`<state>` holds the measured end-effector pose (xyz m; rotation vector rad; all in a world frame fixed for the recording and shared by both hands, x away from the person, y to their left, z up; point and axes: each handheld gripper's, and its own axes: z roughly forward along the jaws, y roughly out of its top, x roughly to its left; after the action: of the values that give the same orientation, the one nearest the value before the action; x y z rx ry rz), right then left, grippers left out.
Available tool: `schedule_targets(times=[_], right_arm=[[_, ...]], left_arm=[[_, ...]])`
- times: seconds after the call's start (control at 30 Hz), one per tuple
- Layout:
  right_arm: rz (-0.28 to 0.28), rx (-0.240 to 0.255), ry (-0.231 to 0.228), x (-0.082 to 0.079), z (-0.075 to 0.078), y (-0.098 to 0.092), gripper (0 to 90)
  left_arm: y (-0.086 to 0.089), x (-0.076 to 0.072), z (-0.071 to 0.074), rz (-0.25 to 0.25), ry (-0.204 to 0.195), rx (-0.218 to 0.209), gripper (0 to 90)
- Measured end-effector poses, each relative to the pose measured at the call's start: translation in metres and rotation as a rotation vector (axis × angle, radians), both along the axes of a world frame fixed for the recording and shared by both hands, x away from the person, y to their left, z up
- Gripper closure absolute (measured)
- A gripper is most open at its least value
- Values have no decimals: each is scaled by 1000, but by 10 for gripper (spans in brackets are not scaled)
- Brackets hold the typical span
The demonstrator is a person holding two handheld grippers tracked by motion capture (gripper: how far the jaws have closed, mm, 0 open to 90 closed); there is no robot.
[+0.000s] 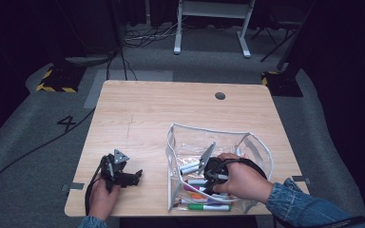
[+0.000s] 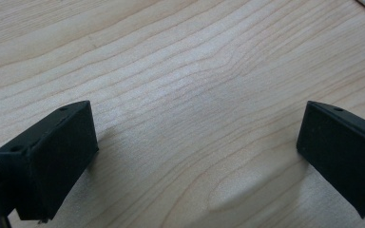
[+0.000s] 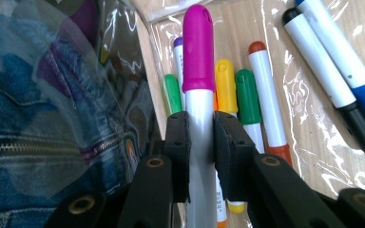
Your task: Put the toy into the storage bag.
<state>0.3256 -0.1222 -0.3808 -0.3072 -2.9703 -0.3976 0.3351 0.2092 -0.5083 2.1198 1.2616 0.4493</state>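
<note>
Right hand-held gripper [image 3: 200,142] inside clear bag [image 1: 261,147], clenched on magenta-capped marker [image 3: 198,52]. Judged: packing nearly done; many markers [image 3: 261,95] already lie on bag floor, this one not yet released. Left hand-held gripper [image 2: 195,152] spread wide, empty, low over bare table [image 1: 138,109]. Bag walls hem right hand closely; open room left and behind bag; bag sits near table's front edge.

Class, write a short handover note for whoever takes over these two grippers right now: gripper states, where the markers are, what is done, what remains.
Right gripper: shut on the magenta-capped marker, inside the clear pouch.
Left gripper: open, resting on the table, holding nothing.
Done: other markers already lie in the pouch.
Left: probably release this marker there; whether more follow, I cannot tell.
</note>
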Motion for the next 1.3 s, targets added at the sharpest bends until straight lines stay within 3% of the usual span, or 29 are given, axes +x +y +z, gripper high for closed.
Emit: schedule_targets(times=[0.1, 0.13, 0.23, 0.27, 0.3, 0.33, 0.37, 0.4, 0.5, 0.53, 0.57, 0.73, 0.77, 0.87, 1.1, 1.3], right_arm=[[3, 1, 6, 1, -2, 0, 692], [8, 24, -34, 3, -1, -1, 577], [5, 53, -110, 6, 6, -3, 505], [5, 53, -110, 6, 6, -3, 505], [-12, 79, -126, 8, 11, -5, 492], [-42, 136, -163, 10, 23, -10, 485], [-54, 153, -177, 11, 27, -11, 474], [-54, 153, -177, 11, 27, -11, 474], [-133, 244, -208, 13, 48, -25, 440], [-133, 244, -208, 13, 48, -25, 440], [-173, 288, -218, 13, 55, -33, 438], [-245, 354, -243, 14, 70, -50, 430], [-280, 383, -266, 15, 78, -63, 432], [-318, 402, -283, 15, 84, -74, 434], [-477, 477, -336, 19, 96, -128, 442], [-553, 493, -367, 20, 99, -156, 443]], left_arm=[[0, 0, 0, 0, 0, 0, 0], [0, 0, 0, -4, 5, 0, 0], [0, 0, 0, -4, 6, -1, 0], [0, 0, 0, -4, 6, -1, 0], [0, 0, 0, -1, 1, 1, 0], [0, 0, 0, 0, 0, 0, 0], [0, 0, 0, -1, 1, 1, 0], [0, 0, 0, -1, 1, 1, 0], [0, 0, 0, 0, 0, 3, 0], [0, 0, 0, 0, 0, 3, 0], [0, 0, 0, 2, 0, 0, 0], [0, 0, 0, 0, 0, 1, 0], [0, 0, 0, 0, 0, 0, 0], [0, 0, 0, -1, 1, 1, 0], [0, 0, 0, 2, 1, 2, 0], [0, 0, 0, 0, 0, 2, 0]])
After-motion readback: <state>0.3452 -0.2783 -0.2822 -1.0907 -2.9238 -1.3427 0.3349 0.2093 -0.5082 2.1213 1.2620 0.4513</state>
